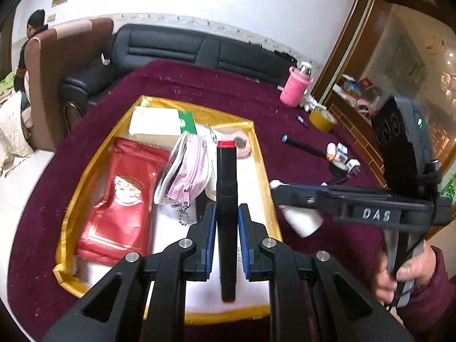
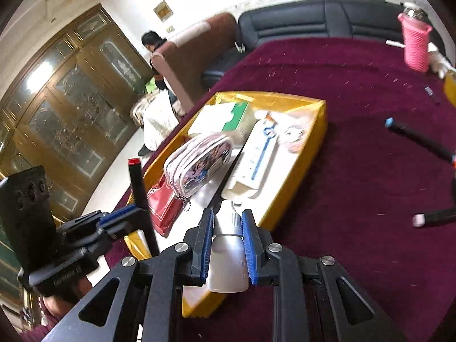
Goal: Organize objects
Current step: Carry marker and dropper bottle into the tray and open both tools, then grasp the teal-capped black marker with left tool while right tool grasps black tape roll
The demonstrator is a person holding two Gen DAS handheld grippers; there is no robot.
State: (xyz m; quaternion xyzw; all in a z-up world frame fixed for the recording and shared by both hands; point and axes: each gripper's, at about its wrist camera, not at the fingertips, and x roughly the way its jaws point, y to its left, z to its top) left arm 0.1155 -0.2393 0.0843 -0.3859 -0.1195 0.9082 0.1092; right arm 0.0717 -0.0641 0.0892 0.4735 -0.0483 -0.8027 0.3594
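My left gripper [image 1: 226, 213] is shut on a black marker with a red cap [image 1: 226, 199] and holds it over the gold tray [image 1: 263, 171]. It also shows in the right wrist view [image 2: 125, 216], with the marker [image 2: 139, 188] standing upright. My right gripper [image 2: 227, 219] is shut on a small white bottle [image 2: 228, 256] above the tray's near right edge [image 2: 302, 168]. In the left wrist view the right gripper [image 1: 276, 185] holds the bottle [image 1: 302, 219] beside the tray. The tray holds a red pouch [image 1: 116, 199], a pink zip case [image 1: 185, 171] and a white-green box [image 1: 159, 125].
The tray sits on a maroon tablecloth [image 1: 285, 148]. On it lie a black pen [image 1: 305, 145], a roll of tape [image 1: 322, 118], small bottles [image 1: 339, 154] and a pink-sleeved bottle [image 1: 296, 85]. A black sofa [image 1: 171, 48] is behind. A person [image 1: 28, 45] sits far left.
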